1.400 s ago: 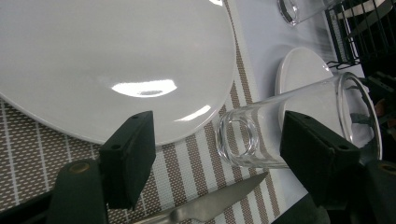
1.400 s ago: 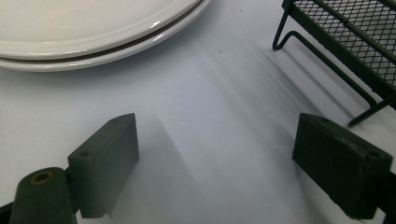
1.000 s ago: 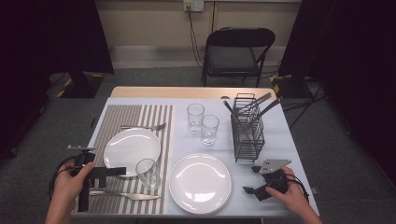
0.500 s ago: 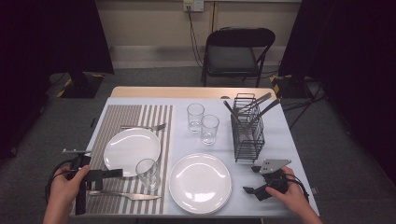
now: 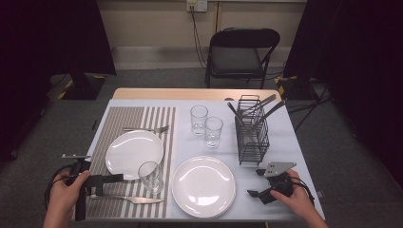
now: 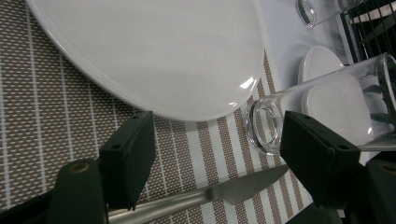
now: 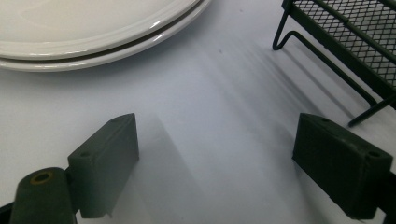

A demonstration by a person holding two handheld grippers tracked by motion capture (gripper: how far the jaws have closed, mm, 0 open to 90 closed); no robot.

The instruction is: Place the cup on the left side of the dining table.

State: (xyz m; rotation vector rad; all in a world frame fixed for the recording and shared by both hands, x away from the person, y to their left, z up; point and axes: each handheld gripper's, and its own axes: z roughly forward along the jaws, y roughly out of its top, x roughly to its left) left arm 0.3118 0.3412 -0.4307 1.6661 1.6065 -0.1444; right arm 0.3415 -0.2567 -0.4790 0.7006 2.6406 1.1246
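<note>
Your left tool has backed off the glass; the place setting on the mat looks laid.

Nearest you, the knife [image 5: 127, 199] lies flat along the near edge of the striped mat [image 5: 119, 124], and your left tool [image 5: 111, 178], which a second ago reached closer to the glass [image 5: 150, 176], now sits a little farther left with its jaws apart and nothing between them. The glass stands upright just right of it, untouched, between knife and small plate [image 5: 134, 153]. Your right tool [image 5: 252, 183] rests on the tabletop [image 5: 285, 137], jaws apart and empty, unmoved, near the large plates [image 5: 204, 185]. Beyond lie the fork [image 5: 145, 129], two more glasses [image 5: 206, 125] and the wire caddy [image 5: 252, 135]; a second setting is likely next.
</note>
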